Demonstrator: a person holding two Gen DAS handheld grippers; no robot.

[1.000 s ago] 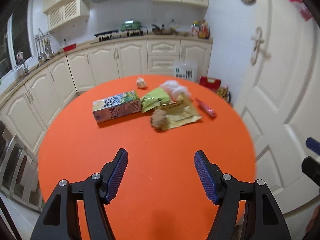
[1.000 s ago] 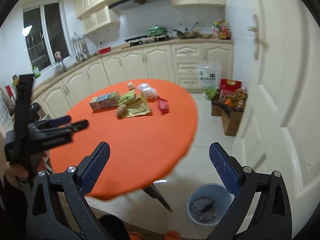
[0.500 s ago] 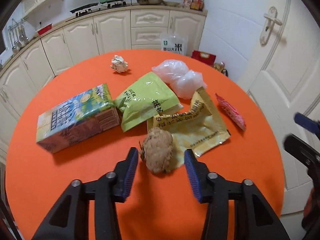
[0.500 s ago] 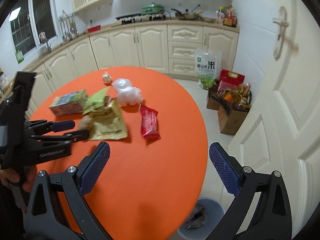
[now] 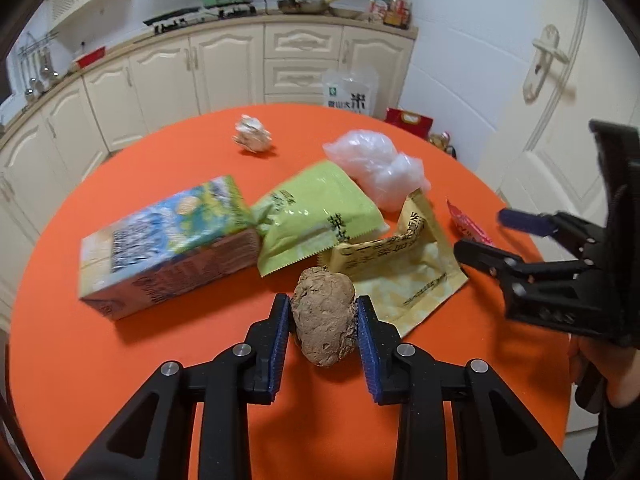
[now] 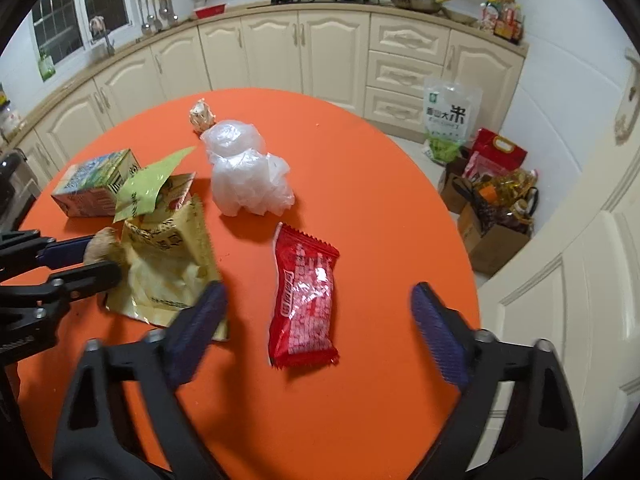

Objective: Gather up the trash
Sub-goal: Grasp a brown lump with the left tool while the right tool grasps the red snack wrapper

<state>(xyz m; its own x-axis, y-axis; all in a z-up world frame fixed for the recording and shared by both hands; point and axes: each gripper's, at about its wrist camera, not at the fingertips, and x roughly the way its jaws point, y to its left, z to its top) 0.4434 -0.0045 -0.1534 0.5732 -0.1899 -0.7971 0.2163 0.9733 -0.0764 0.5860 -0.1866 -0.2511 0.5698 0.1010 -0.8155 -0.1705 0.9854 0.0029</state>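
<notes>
Trash lies on the round orange table. My left gripper is shut on a crumpled brown paper ball, which rests on the table; it also shows in the right wrist view. Behind it lie a yellow packet, a green packet, a drink carton, a clear plastic bag and a white paper wad. My right gripper is open above a red snack packet, its fingers either side of it.
Cream kitchen cabinets curve behind the table. A white door stands at the right. A rice bag, a red bag and a cardboard box of goods sit on the floor past the table's right edge.
My left gripper moved in and closed its jaws onto the brown paper ball. My right gripper moved forward and down over the table, toward the red snack packet.
</notes>
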